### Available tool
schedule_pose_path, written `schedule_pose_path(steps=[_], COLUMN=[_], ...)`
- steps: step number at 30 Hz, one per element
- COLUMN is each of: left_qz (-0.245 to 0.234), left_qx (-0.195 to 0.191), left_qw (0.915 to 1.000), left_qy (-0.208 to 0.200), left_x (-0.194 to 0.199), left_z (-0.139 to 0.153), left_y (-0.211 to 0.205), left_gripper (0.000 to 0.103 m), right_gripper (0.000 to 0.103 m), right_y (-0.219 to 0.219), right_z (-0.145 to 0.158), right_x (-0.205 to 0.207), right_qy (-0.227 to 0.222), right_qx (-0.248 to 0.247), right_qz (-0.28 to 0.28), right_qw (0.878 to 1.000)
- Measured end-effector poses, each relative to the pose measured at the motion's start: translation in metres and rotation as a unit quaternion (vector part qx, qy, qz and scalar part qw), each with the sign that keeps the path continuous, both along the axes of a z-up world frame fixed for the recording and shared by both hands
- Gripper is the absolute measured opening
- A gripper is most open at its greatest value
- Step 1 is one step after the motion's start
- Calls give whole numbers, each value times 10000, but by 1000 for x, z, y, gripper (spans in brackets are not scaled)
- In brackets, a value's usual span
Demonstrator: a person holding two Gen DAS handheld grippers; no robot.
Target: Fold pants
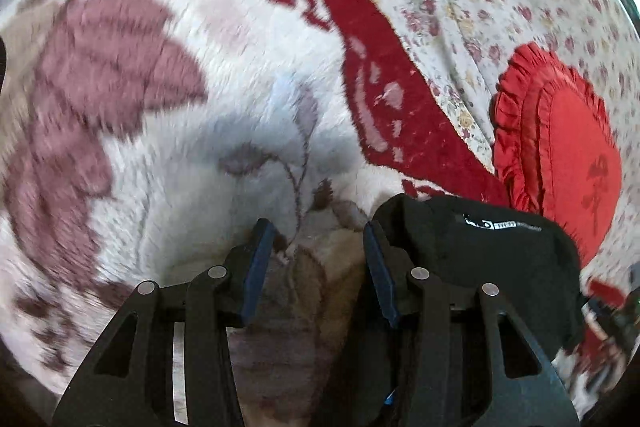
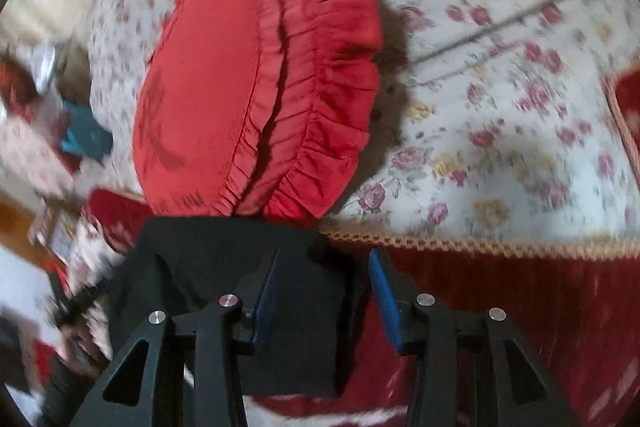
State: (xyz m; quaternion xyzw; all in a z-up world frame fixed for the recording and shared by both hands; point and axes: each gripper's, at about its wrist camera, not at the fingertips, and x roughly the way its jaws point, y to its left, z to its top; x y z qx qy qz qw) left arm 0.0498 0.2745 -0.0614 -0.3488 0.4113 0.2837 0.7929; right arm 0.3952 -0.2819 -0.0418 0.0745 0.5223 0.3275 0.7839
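The black pants (image 1: pixel 492 259) lie folded into a compact bundle on the blanket, with a small white label on top. In the left wrist view my left gripper (image 1: pixel 320 231) is open, just left of the bundle, with its right finger touching the bundle's edge. In the right wrist view my right gripper (image 2: pixel 326 259) is open over the right edge of the black pants (image 2: pixel 240 259). Its left finger lies over the cloth and its right finger is over the red blanket. Neither gripper holds anything.
A fluffy white blanket with mauve leaves and a red border (image 1: pixel 208 99) covers the bed. A floral sheet (image 2: pixel 500 87) lies beyond it. A red ruffled round cushion (image 2: pixel 256 87) sits right behind the pants. Clutter (image 2: pixel 36 131) lies at the left.
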Motion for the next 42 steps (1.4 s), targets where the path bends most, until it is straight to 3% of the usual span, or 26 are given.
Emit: schedule_pose_path(steps=[2,5,6,7,8,11,15,17,20,22,24,27,31,32,35,39,42], left_qz=[29,-58,-107,-187,-237,-399,-497,-767,-1411,-1813,-2172,-2593,-2436,-2375,-2444,-2741,-2816], left_qx=[33,382,505,658,750,752,511,564,533,609,861,919,821,734,573,1076,1622], left_qw=[10000,9992,9986,9976,9969,9964,9963,9934,9870,9810,9723,9613,9664,9685,9677,9556,9455], left_qy=[13,-46,-70,-72,-35,-59,-481,-642,-555,-313,-41,170,-62,-129,-241,-139,-180], left_x=[0,1,1,2,3,7,10,16,38,53,66,80,80,79,78,76,70], left_z=[-6,-10,-11,-12,-13,-11,3,12,14,9,1,-17,-25,-24,-20,-1,23], left_y=[0,-6,-10,-15,-16,-15,-2,2,0,-5,-13,-21,-18,-16,-19,-40,-54], left_gripper=[46,49,53,54,54,54,54,54,65,65,65,65,65,63,35,8,7], right_gripper=[43,40,33,13,5,4,4,4,4,4,4,4,3,3,2,2,2], right_y=[7,14,15,16,17,17,4,0,9,17,16,11,4,4,4,3,5], right_z=[-4,-12,-14,-15,-14,3,24,21,-1,-14,-25,-30,-35,-35,-35,-35,-28], right_x=[0,0,0,-2,-4,-21,-56,-75,-95,-102,-102,-102,-101,-100,-101,-101,-100], right_qy=[-166,-257,-267,-238,-239,-685,-1185,-1125,-875,-893,-846,-845,-715,-710,-692,-686,-707], right_qx=[-183,-454,-494,-511,-514,-518,-327,-83,62,8,193,454,710,721,747,754,597], right_qz=[160,316,383,527,633,777,349,199,226,283,214,152,87,90,83,74,101], right_qw=[9996,9981,9977,9970,9964,9933,9918,9934,9959,9956,9960,9953,9949,9948,9948,9948,9957])
